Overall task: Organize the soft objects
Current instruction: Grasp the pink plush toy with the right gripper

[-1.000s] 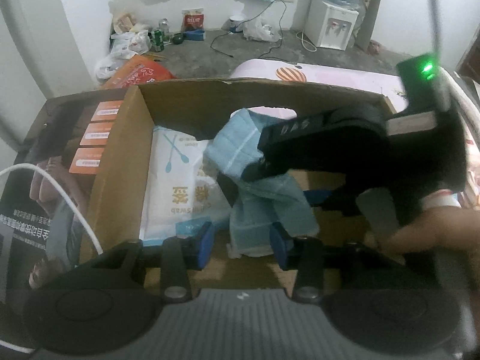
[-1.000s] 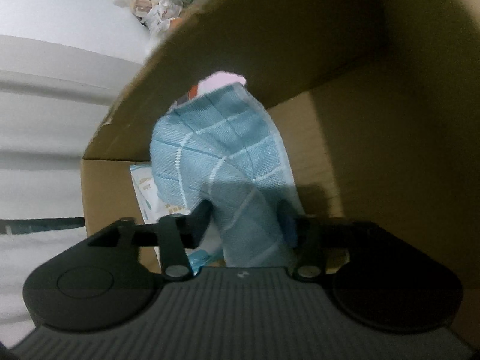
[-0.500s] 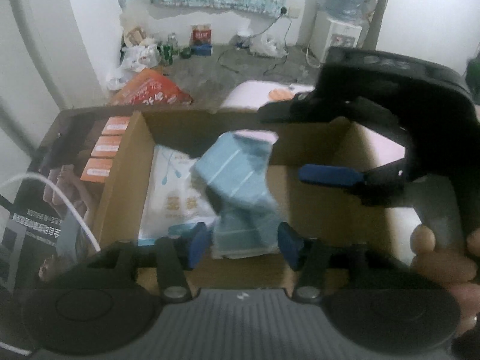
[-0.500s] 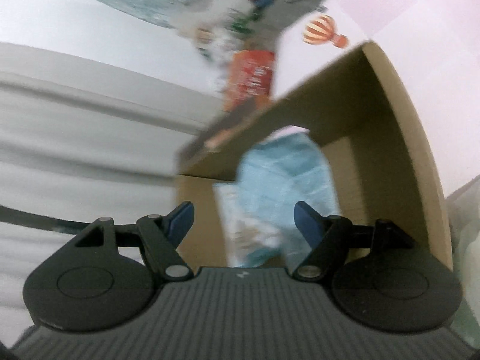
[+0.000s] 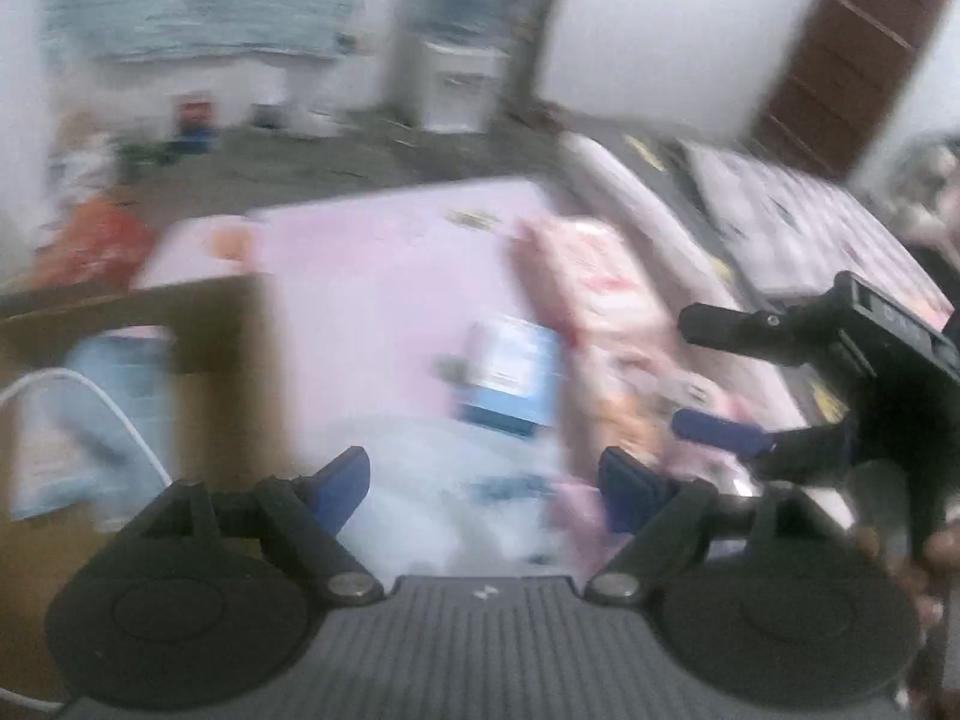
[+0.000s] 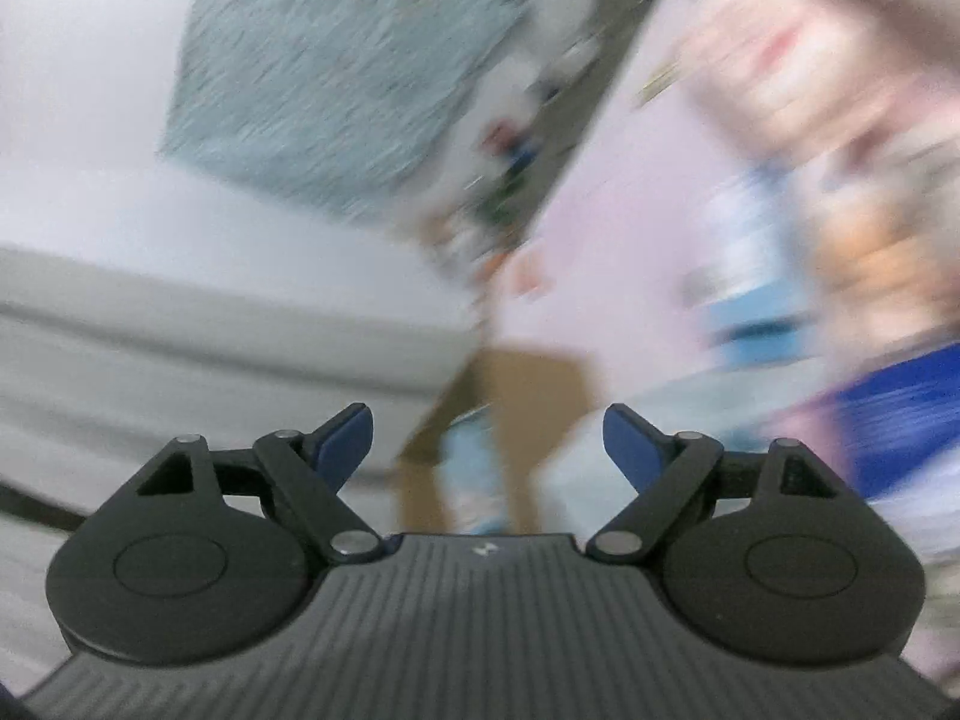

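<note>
Both views are blurred by motion. The cardboard box (image 5: 228,372) is at the left of the left wrist view, with the light blue towel (image 5: 120,378) lying inside it. The box (image 6: 516,390) shows small and far in the right wrist view. My left gripper (image 5: 483,489) is open and empty, above a pale soft bundle (image 5: 456,480) on the pink sheet. My right gripper (image 6: 487,441) is open and empty; it also shows at the right of the left wrist view (image 5: 714,378). A blue and white pack (image 5: 510,378) lies on the sheet beside pink patterned fabric (image 5: 606,294).
The pink sheet (image 5: 390,276) covers the bed. A white cable (image 5: 90,396) crosses the box at the left. A water dispenser (image 5: 462,60), a brown door (image 5: 840,60) and floor clutter (image 5: 90,222) are in the background.
The right gripper opened, let go of the blue towel in the box and pulled out. Both grippers have swung right, away from the box, toward the items on the pink sheet.
</note>
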`<act>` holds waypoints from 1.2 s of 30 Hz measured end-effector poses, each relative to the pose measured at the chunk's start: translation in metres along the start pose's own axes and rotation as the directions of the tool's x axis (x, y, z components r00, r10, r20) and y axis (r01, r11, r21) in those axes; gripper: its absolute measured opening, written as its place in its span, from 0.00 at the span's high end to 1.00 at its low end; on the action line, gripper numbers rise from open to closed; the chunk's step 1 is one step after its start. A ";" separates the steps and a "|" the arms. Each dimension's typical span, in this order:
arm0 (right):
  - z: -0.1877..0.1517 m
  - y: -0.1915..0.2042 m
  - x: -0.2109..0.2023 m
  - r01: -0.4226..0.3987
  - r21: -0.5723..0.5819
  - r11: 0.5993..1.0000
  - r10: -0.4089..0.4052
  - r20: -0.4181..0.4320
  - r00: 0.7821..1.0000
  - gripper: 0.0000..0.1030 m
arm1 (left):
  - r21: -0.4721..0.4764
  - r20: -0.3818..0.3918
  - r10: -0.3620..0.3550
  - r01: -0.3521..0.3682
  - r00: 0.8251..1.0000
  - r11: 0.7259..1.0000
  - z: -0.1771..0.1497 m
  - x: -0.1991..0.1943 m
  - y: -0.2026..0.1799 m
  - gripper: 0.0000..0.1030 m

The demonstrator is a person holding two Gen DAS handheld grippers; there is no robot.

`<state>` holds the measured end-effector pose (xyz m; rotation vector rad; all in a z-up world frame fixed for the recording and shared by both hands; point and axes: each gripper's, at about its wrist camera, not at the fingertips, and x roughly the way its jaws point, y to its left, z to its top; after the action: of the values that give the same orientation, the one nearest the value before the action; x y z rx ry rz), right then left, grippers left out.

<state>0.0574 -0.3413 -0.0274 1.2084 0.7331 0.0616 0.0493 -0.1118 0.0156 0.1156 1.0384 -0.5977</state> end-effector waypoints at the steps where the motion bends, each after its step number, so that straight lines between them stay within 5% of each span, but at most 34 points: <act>1: 0.005 -0.009 -0.016 0.035 -0.003 0.999 -0.035 0.025 0.999 0.18 | 0.022 -0.010 -0.020 0.020 1.000 1.000 -0.002 0.010 -0.014 0.18; 7: 0.048 -0.060 -0.074 0.287 -0.085 0.954 -0.278 0.106 0.955 0.18 | 0.154 -0.098 -0.098 0.112 0.990 0.982 -0.005 0.095 -0.103 0.19; 16: 0.093 -0.113 -0.026 0.326 -0.152 0.933 -0.331 -0.006 0.944 0.18 | 0.284 -0.109 -0.040 0.070 0.993 0.956 -0.001 0.180 -0.168 0.37; 21: 0.102 -0.132 0.008 0.330 -0.200 0.922 -0.352 -0.082 0.932 0.18 | 0.283 -0.090 -0.007 0.032 0.996 0.959 0.000 0.192 -0.174 0.41; 24: 0.102 -0.140 0.019 0.332 -0.199 0.922 -0.359 -0.118 0.926 0.26 | 0.273 -0.081 0.002 0.020 0.997 0.962 0.002 0.191 -0.175 0.41; 26: 0.099 -0.137 0.015 0.338 -0.218 0.915 -0.367 -0.108 0.924 0.35 | 0.266 -0.078 -0.012 0.033 0.997 0.963 0.004 0.189 -0.176 0.42; 36: 0.088 -0.107 -0.032 0.351 -0.215 0.912 -0.351 0.039 0.936 0.37 | 0.320 0.031 -0.090 0.076 0.995 0.945 0.021 0.143 -0.192 0.42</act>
<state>0.0456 -0.4681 -0.0909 0.8527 0.9106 -0.1528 0.0188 -0.3386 -0.0578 0.3416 0.8997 -0.8395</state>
